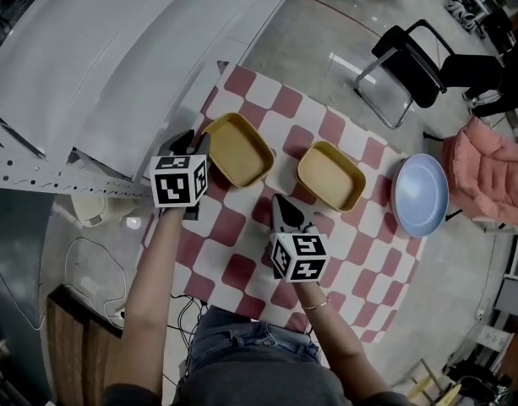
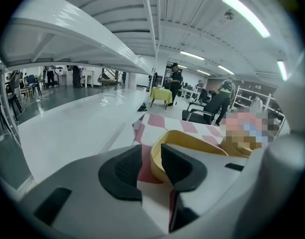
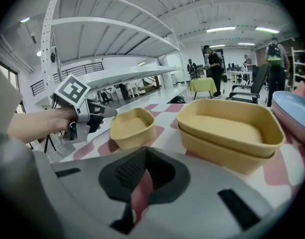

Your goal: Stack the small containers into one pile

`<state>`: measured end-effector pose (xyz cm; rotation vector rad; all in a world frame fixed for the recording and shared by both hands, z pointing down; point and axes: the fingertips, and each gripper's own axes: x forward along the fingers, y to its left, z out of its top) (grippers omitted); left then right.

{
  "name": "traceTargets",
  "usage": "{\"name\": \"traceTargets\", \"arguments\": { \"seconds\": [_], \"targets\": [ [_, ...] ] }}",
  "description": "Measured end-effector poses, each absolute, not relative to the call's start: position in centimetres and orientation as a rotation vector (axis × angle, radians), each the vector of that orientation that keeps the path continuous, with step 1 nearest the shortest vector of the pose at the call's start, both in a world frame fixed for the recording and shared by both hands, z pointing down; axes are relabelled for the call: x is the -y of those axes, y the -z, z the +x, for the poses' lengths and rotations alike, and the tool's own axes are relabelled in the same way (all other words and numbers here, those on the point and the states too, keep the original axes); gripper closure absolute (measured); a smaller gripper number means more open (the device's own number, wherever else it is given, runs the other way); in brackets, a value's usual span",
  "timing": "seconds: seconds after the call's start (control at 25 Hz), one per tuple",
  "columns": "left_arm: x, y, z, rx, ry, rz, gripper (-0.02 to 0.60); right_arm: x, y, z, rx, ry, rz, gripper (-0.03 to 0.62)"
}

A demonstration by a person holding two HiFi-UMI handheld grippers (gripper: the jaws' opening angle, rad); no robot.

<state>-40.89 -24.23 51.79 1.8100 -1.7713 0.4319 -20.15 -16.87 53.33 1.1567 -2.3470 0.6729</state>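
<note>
Left tongs (image 1: 197, 142) stand wide open at the corner of a single yellow container (image 1: 236, 149) near the left edge of the checked table (image 1: 360, 269), pads off its wall. Right tongs (image 1: 281, 203), closed to a sliver and empty, point mid-table toward two nested yellow containers (image 1: 330, 174) beside a blue plate (image 1: 420, 194).

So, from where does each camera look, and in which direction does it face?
Head view: on the person's head, facing steeply down at the table; arms, left gripper and right gripper show.
Left gripper view: on the left gripper, looking along its open jaws; the single container has its rim between them.
Right gripper view: on the right gripper, jaws together, facing the stacked pair; the left gripper and left hand show.
Shared: all three show the single container.
</note>
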Motion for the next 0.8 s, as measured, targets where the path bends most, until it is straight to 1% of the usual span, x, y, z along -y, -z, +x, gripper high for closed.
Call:
{"name": "traceTargets", "arguments": {
  "seconds": [0.52, 0.64, 0.72, 0.8],
  "targets": [
    [27.4, -53.7, -39.2, 1.637, -0.565, 1.894, 0.446, 18.3, -54.3, -20.9, 2.336, -0.708, 1.110, 0.585],
    [27.5, -54.1, -39.1, 1.645, -0.583, 1.884, 0.469, 18.4, -54.3, -21.1, 2.333, -0.704, 1.103, 0.585],
    [27.5, -54.2, -39.4, 1.672, -0.600, 1.870, 0.503, 18.4, -54.3, -21.1, 2.333, -0.699, 1.093, 0.585],
    [27.4, -54.3, -39.5, 1.682, -0.619, 1.867, 0.506, 18.2, -54.2, -21.1, 2.332, -0.696, 1.089, 0.585]
  ]
}}
